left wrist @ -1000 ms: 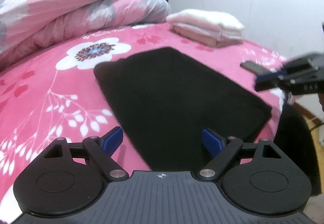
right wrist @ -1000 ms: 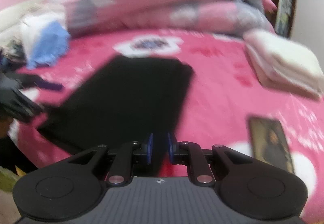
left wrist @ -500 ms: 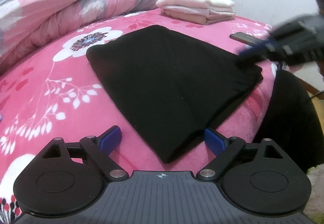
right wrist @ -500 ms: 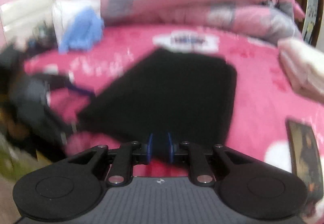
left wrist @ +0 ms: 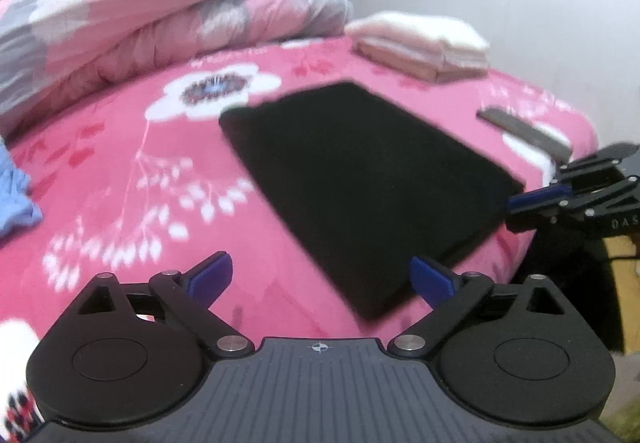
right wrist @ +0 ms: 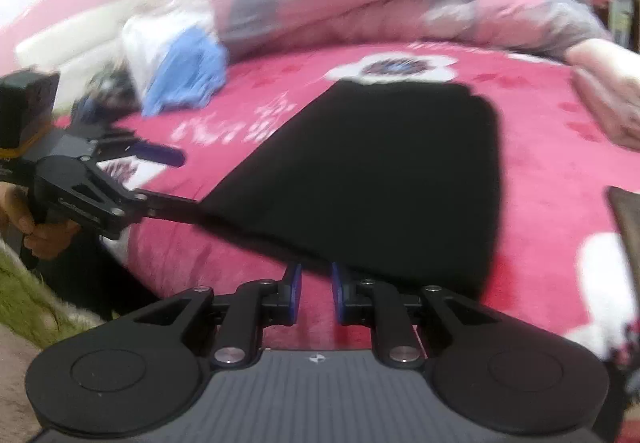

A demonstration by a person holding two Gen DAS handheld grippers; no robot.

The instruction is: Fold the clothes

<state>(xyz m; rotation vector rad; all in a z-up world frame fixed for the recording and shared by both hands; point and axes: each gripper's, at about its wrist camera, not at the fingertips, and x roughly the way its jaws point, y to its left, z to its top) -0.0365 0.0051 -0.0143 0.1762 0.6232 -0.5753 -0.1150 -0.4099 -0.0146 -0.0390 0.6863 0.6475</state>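
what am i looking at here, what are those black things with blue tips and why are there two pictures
They are two hand-held grippers, one in each of a person's hands, each carrying a forward-looking fisheye camera; so there are two pictures. The left gripper has its blue fingers wide open and holds nothing. The right gripper shows a narrow gap and seems empty too, though blur hides detail. On the pink floral bedspread lies a folded black garment. Behind it are folded cream and pink towels, a bunched pink-grey quilt, and a dark flat phone.
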